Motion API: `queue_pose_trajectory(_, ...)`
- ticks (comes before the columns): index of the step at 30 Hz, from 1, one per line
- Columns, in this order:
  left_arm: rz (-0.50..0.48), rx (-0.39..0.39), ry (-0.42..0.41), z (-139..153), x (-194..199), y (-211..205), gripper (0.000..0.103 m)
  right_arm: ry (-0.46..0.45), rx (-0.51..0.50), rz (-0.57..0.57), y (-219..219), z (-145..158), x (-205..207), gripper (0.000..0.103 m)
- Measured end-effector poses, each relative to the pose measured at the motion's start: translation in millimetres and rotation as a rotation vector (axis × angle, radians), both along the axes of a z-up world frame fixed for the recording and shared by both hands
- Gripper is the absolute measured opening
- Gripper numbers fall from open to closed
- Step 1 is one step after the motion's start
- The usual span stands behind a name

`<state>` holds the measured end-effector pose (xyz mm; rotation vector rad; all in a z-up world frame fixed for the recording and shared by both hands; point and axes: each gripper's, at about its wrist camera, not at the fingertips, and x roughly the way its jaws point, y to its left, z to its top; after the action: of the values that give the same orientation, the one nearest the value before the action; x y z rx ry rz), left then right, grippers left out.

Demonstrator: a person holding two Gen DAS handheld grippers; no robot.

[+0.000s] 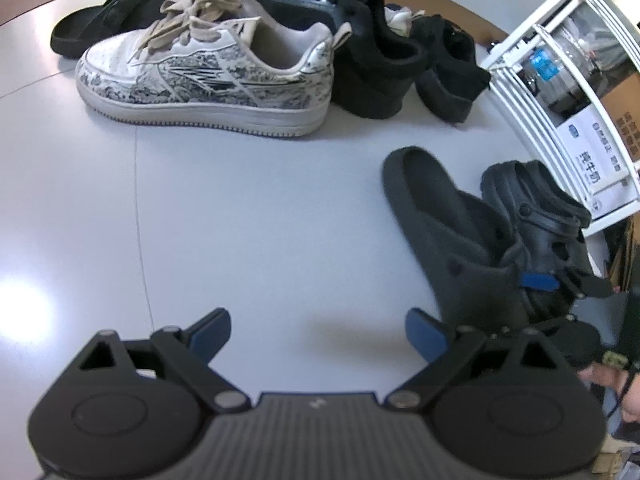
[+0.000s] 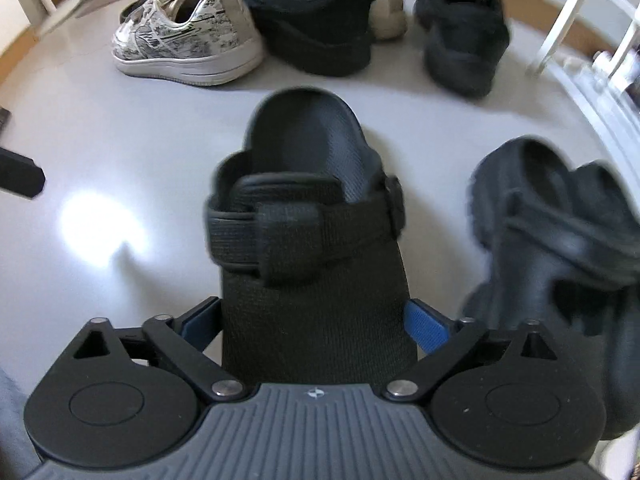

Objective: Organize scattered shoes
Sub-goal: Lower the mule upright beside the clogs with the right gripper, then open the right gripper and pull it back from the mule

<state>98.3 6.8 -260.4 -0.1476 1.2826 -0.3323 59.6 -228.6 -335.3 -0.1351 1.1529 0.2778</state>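
Note:
A black strapped clog (image 2: 312, 208) lies toe-first between the jaws of my right gripper (image 2: 316, 324), and both blue pads sit against its sides. In the left wrist view that clog (image 1: 452, 220) rests at the right on the pale floor, with a blue fingertip (image 1: 538, 280) of the right gripper at its toe. Its black mate (image 1: 540, 208) lies just beyond, blurred in the right wrist view (image 2: 560, 220). My left gripper (image 1: 318, 336) hangs open over bare floor with nothing between its fingers.
Farther back stand a white patterned sneaker (image 1: 200, 76), a black lace-up sneaker (image 1: 360, 60), a black fuzzy shoe (image 1: 448, 68) and a black sandal (image 1: 120, 12). A white wire rack (image 1: 516, 92) with bottles and boxes borders the right side.

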Motion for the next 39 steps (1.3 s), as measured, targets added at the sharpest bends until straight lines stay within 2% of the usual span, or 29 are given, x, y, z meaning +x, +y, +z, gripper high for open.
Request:
queue_pose_trajectory(4,-0.007,-0.003,-0.005,2,0,-2,0.095,-0.025,0.034,0.026,-3,12,2,0.095)
queue_pose_trajectory(7,-0.007,-0.002,-0.003,1,-1,-2,0.095,-0.006,0.029,0.047,-12,6,12,0.096)
queue_pose_trajectory(12,-0.001,0.011,0.013,-4,0,-1,0.095,0.032,0.097,0.109,-28,-3,19,0.094)
queue_pose_trajectory(16,-0.015,0.007,0.01,-4,-1,-4,0.095,0.013,0.084,0.113,-24,-3,10,0.094)
queue_pose_trajectory(19,-0.022,0.011,0.007,-4,-3,-4,0.095,0.023,0.088,0.064,-25,-3,8,0.093)
queue_pose_trajectory(24,-0.002,0.006,0.018,-4,-1,-2,0.094,0.049,0.074,-0.092,-24,-2,4,0.092)
queue_pose_trajectory(33,-0.013,-0.008,0.017,-5,0,-6,0.094,0.045,0.061,-0.164,-31,-3,-2,0.091)
queue_pose_trajectory(39,-0.009,-0.01,0.02,-8,-1,-3,0.094,0.043,0.021,-0.194,-30,1,-3,0.087)
